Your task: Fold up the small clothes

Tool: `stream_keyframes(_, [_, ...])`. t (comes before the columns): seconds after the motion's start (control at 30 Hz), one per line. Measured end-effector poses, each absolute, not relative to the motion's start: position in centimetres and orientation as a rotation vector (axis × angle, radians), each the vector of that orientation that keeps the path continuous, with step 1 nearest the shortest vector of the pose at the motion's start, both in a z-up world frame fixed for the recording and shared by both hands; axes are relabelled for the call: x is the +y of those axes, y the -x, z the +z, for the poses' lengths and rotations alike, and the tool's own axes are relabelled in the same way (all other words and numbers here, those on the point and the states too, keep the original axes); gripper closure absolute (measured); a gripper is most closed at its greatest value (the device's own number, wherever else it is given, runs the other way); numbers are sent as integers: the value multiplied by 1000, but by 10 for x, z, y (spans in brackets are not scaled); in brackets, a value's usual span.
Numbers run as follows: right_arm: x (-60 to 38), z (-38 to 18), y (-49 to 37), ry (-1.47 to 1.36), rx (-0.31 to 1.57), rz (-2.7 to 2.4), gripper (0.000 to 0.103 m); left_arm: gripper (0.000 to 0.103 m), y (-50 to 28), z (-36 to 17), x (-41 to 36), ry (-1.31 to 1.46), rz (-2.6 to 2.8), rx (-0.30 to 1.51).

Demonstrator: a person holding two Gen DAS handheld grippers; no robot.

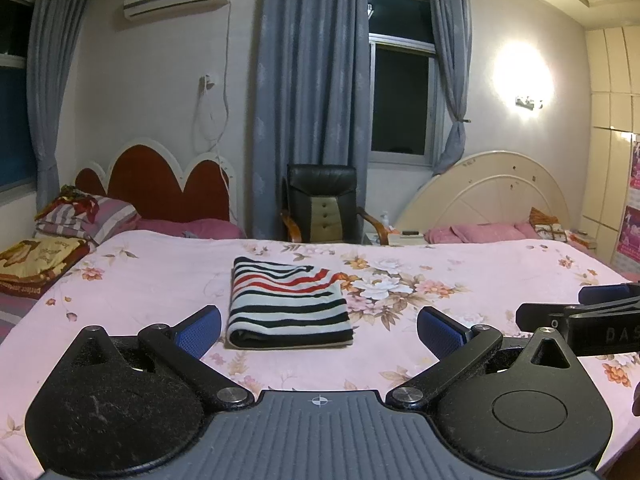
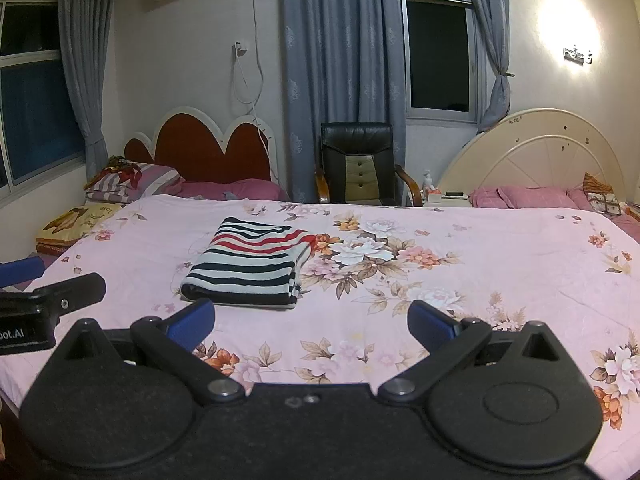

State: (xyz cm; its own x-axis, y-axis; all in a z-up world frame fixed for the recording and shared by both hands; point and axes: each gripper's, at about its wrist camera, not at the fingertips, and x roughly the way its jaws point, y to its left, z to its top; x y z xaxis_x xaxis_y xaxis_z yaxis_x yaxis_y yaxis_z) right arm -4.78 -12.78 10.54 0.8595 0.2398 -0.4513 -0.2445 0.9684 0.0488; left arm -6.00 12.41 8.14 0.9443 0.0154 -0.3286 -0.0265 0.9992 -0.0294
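Observation:
A striped garment, white with black and red stripes, lies folded into a neat rectangle on the pink floral bedspread. It also shows in the right wrist view. My left gripper is open and empty, held just in front of the garment's near edge. My right gripper is open and empty, to the right of the garment and nearer than it. The right gripper's side shows in the left wrist view, and the left gripper's side shows in the right wrist view.
The bedspread covers a wide bed. Pillows and folded bedding are piled at the far left. A black chair stands behind the bed, between a red headboard and a cream headboard.

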Motion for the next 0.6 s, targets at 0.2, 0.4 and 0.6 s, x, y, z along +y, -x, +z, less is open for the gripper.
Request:
stream_keyframes(0.2, [-128,105,48,11,474,257,1,0,60,81,125,34,23,336])
stream_keyframes(0.4, [-129,106,47,14,475,261,1,0,60,82,124,31,25,334])
stream_keyframes(0.6, [-129,106,48,15,476,264,1,0,60,83,127,37,38,327])
